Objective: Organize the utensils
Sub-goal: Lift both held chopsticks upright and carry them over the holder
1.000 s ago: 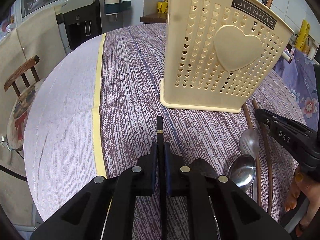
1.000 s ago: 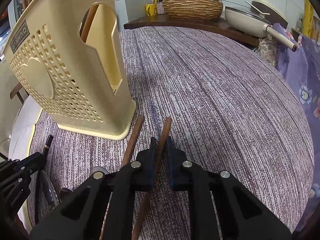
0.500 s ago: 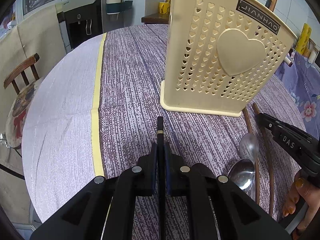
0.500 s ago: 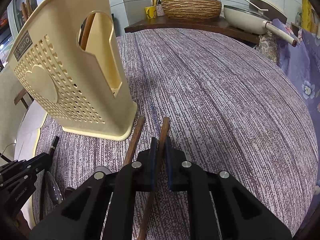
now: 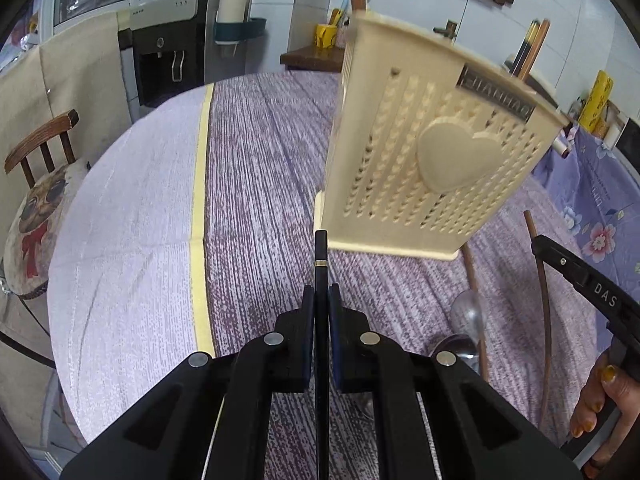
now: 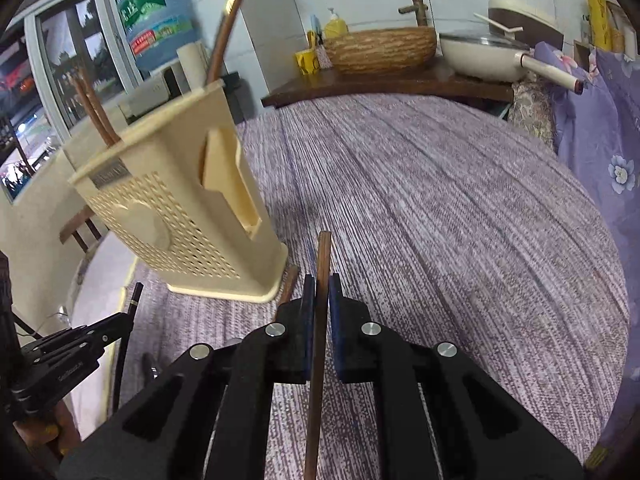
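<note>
A cream perforated utensil holder (image 5: pixel 432 160) with a heart stands on the purple tablecloth; it also shows in the right wrist view (image 6: pixel 180 216), with brown chopsticks (image 6: pixel 94 108) standing in it. My left gripper (image 5: pixel 320 300) is shut on a black chopstick (image 5: pixel 321 256) with a gold band, lifted above the table. My right gripper (image 6: pixel 319 292) is shut on a brown wooden chopstick (image 6: pixel 323 260), raised off the cloth. Another brown chopstick (image 6: pixel 290 280) lies by the holder's base. Metal spoons (image 5: pixel 466 316) lie on the table to the right.
A wooden chair (image 5: pixel 40 184) stands at the table's left edge. A shelf behind holds a woven basket (image 6: pixel 380 48), a white pan (image 6: pixel 488 58) and a yellow cup (image 6: pixel 306 62). A water dispenser (image 5: pixel 172 60) stands behind the table.
Both grippers have risen from the table, each carrying its chopstick. The holder now looks lower and farther in both views.
</note>
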### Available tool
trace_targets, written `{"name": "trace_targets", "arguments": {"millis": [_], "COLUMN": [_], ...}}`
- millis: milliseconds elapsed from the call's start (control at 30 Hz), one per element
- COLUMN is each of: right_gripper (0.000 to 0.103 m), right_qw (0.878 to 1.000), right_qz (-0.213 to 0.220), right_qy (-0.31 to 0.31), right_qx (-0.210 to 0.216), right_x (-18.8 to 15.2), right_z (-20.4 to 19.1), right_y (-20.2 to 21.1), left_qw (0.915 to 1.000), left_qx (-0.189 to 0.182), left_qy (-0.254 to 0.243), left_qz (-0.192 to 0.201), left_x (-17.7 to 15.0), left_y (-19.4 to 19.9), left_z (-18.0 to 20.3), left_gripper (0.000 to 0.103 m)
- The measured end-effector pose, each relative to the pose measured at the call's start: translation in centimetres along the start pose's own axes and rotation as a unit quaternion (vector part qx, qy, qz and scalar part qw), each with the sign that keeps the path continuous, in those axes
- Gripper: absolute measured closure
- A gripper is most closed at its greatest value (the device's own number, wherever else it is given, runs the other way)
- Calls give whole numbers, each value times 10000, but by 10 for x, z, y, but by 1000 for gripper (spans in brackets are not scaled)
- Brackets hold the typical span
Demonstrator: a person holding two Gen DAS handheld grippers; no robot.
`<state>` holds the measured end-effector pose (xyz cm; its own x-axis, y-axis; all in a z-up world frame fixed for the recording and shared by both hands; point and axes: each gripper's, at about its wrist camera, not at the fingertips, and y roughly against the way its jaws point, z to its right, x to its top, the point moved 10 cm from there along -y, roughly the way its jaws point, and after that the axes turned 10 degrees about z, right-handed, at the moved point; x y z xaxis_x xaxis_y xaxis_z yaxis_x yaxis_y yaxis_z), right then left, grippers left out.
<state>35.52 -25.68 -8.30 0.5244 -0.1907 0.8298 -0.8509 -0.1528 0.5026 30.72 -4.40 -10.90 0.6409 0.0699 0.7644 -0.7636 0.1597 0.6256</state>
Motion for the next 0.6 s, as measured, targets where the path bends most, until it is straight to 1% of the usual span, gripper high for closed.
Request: {"name": "trace_targets", "arguments": {"millis": [133, 300, 600], "right_gripper": [95, 95, 95], "right_qw": [9992, 9966, 9872], "right_qz": [333, 661, 1302], "right_qy": [36, 103, 436], "right_qx": [219, 476, 807], "right_x": [20, 36, 60], "right_z": [-6, -18, -40], "right_y": [23, 52, 115], "left_qw": [9995, 9976, 9896], "left_qx": [-92, -223, -453], "left_qy": [36, 36, -25], "left_qz": [285, 649, 1363], "left_x": [16, 36, 64], "left_y": [19, 44, 102], "left_z": [4, 9, 16], "left_gripper": [95, 95, 95]}}
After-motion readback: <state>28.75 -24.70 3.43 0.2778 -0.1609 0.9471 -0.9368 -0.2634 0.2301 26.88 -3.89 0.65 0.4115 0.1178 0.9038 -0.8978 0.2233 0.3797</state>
